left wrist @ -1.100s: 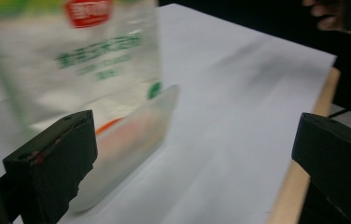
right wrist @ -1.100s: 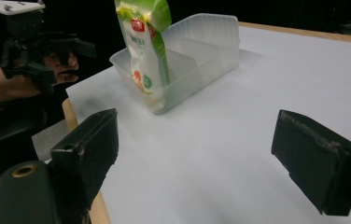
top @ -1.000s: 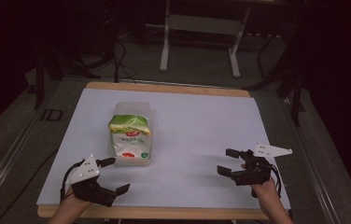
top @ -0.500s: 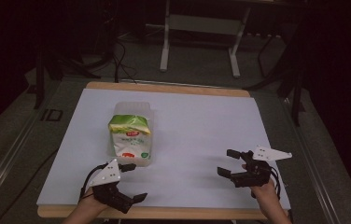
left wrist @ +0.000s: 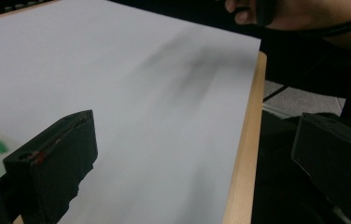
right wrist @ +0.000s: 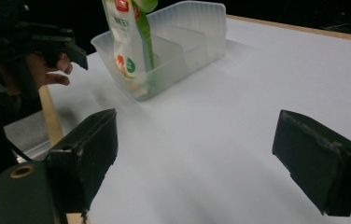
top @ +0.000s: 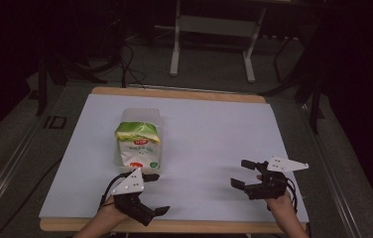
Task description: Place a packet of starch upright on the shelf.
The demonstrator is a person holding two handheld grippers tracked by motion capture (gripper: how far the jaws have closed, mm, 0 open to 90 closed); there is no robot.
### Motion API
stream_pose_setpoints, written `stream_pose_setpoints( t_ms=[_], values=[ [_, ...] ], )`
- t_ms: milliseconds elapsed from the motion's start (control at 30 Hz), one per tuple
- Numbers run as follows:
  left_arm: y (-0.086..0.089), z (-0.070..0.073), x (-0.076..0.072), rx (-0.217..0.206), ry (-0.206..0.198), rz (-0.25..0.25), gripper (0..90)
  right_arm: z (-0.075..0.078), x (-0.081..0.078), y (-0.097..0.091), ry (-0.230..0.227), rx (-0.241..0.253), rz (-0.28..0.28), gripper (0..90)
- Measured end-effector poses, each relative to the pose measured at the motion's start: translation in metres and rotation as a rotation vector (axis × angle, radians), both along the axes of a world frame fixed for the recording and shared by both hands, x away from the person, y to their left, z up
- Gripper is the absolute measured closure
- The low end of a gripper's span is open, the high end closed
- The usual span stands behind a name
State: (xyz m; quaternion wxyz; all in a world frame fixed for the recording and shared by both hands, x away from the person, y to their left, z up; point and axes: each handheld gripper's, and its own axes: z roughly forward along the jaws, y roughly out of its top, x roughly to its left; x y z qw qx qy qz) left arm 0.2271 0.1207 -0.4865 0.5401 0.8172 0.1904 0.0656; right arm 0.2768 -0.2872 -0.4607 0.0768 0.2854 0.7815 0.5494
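our left gripper point(top: 155, 193) has slid right along the near edge of the table point(top: 209, 225), from well left of the green pouch point(top: 137, 146) to just below it. its jaws, spread wide, now point right across the white sheet, and its grey plate sits closer to the clear bin point(right wrist: 197, 28).

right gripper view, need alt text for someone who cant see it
A green and white pouch stands upright in the near end of a clear plastic bin on a white table, seen between the right gripper's two black jaws, which stand wide apart and hold nothing. At the left edge, the left gripper hovers close to the bin.
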Motion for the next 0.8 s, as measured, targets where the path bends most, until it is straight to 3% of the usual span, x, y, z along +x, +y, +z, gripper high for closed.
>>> stream_pose_setpoints(
  t_ms=[167, 433, 567, 800],
  values=[
    [-0.009, -0.002, 0.0, 0.005, -0.014, -0.019, 0.4, -0.002, 0.0, 0.002, -0.006, -0.026, 0.001, 14.2],
    [-0.014, -0.01, -0.001, 0.011, -0.033, -0.006, 0.4, -0.008, 0.0, 0.004, -0.001, -0.049, 0.006, 14.2],
    [-0.017, -0.013, -0.003, 0.012, -0.068, 0.012, 0.4, -0.011, 0.001, 0.007, 0.0, -0.066, 0.013, 14.2],
    [-0.019, -0.017, -0.004, 0.03, -0.071, 0.001, 0.5, -0.016, 0.003, 0.009, 0.013, -0.075, 0.026, 14.2]
  ],
)
